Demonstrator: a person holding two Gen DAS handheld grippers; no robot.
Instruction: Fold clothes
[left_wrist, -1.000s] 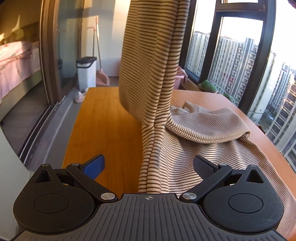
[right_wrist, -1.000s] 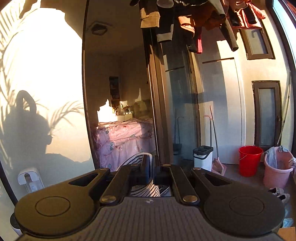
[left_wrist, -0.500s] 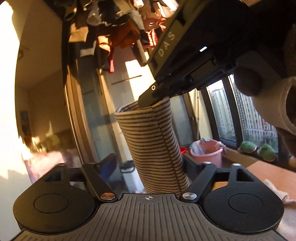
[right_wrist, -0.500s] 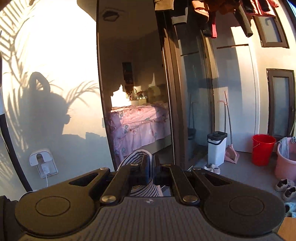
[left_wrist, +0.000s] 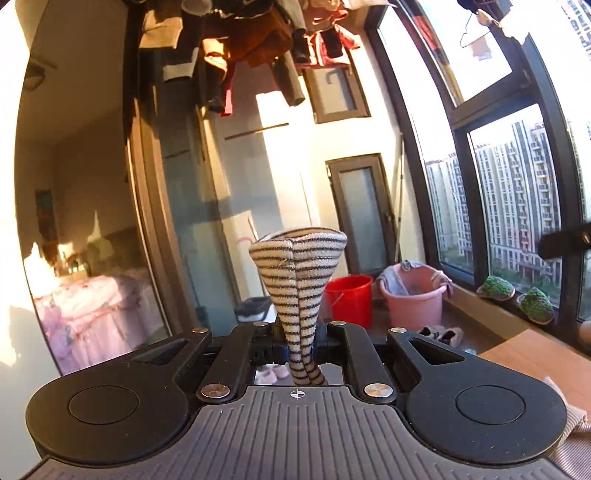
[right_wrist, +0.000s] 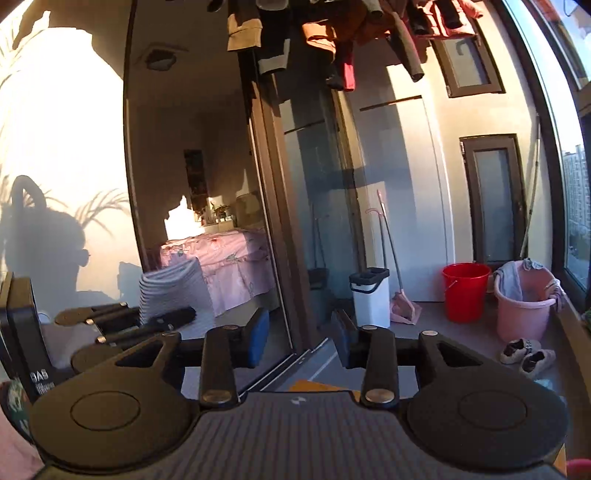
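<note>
My left hand-held gripper (left_wrist: 298, 345) is clamped tight on a bunched fold of the striped garment (left_wrist: 297, 275); the cloth fans up out of the jaws and the tail drops below them. More of it lies at the lower right edge on the wooden surface (left_wrist: 532, 354). My right hand-held gripper (right_wrist: 300, 338) is partway apart and its jaws are opening, nothing between the pads, blue pad on one finger. From the right view, the left one sits off to the side with the striped cloth sticking up from it. Beyond: white bin (right_wrist: 370, 295), red bucket (right_wrist: 465, 291), pink basin (right_wrist: 524, 306) with cloth draped over the rim, shoes (right_wrist: 526, 356) on the floor. Further back a pink bed (right_wrist: 229, 258) behind the glass door, clothes hanging overhead (right_wrist: 332, 29).
</note>
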